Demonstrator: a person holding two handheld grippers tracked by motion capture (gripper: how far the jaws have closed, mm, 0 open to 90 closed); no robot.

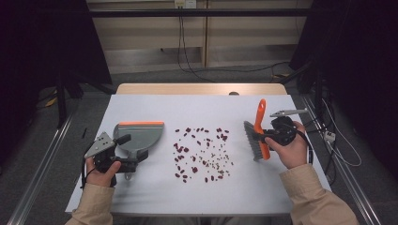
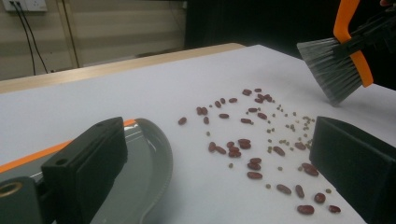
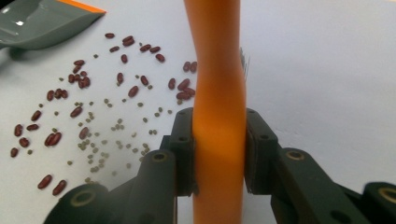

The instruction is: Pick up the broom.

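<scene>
At the left, the left claw (image 1: 123, 161) holds the grey dustpan (image 1: 140, 136) by its handle; in the left gripper view its jaws stand wide apart, so whether they actually press the handle cannot be told. The pan lies flat on the white surface (image 1: 155, 197), just ahead of that claw, its orange-edged lip at the far end. To the right of the pan, the scattered red beans and small green ones (image 1: 202, 152) lie between the two claws. Farther right, the right claw (image 1: 268, 136) is pressed tight on the orange handle of the brush (image 1: 257, 133), bristles pointing toward the beans, handle running away from the person. The right hand (image 1: 292, 150) grips from the outside, wrist bent inward. The coming sweep likely runs leftward, from the brush toward the pan.
</scene>
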